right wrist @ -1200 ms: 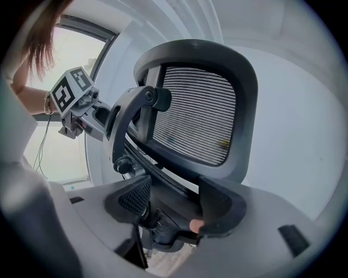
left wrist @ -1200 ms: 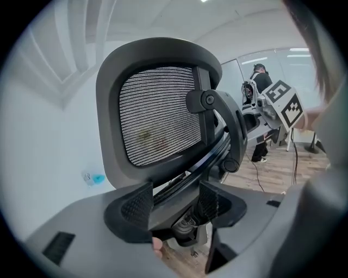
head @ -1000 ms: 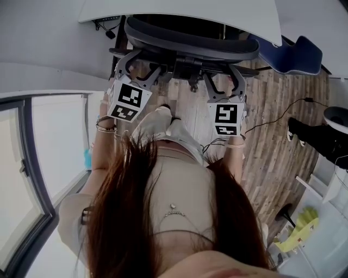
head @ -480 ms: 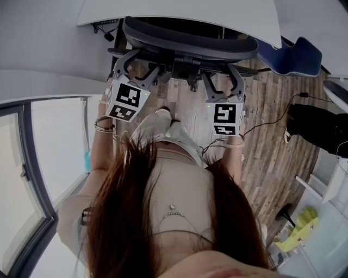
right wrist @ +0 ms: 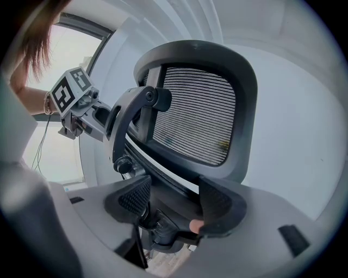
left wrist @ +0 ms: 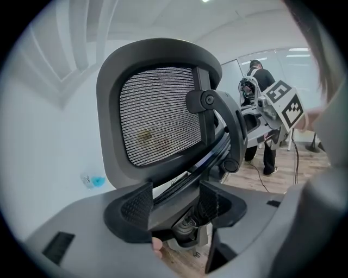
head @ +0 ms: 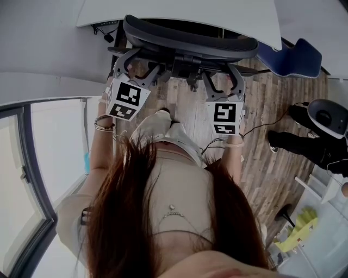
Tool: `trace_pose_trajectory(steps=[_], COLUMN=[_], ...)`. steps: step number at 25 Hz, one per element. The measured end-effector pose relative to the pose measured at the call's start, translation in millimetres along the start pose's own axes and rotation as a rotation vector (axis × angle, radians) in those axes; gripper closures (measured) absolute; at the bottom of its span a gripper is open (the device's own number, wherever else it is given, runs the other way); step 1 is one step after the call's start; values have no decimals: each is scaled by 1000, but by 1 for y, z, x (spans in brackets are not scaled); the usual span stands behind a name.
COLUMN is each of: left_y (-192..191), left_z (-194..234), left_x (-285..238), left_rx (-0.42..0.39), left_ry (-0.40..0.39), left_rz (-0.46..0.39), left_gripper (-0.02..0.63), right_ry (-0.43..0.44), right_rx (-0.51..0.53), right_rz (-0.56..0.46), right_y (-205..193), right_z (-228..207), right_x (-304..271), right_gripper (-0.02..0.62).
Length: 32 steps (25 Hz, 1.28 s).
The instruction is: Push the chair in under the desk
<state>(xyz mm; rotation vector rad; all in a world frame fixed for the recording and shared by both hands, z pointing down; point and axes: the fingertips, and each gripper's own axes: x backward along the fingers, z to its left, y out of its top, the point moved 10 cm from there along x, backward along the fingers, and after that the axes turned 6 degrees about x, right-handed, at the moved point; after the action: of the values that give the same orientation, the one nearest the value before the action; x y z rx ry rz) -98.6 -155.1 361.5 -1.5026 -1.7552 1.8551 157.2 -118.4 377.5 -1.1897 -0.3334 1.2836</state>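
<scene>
Chair: black, mesh back, seat tucked beneath white tabletop, backrest at its edge. Left gripper: jaws spread, straddling lower back frame on left side. Right gripper: jaws spread likewise, on right side of same frame. Wooden floor below; blue chair near right; second person well apart.

Wood plank floor, wht wall, window
</scene>
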Motion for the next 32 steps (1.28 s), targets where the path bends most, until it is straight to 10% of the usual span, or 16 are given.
trace_pose_trajectory(steps=[32], left_y=[8], left_z=[29], left_x=[-23], left_rx=[-15], left_ry=[-28], left_rz=[-30], left_gripper=[347], right_ry=[-18], right_rx=[-9], right_rz=[2], right_y=[8], right_z=[-14], right_x=[-29], right_gripper=[314])
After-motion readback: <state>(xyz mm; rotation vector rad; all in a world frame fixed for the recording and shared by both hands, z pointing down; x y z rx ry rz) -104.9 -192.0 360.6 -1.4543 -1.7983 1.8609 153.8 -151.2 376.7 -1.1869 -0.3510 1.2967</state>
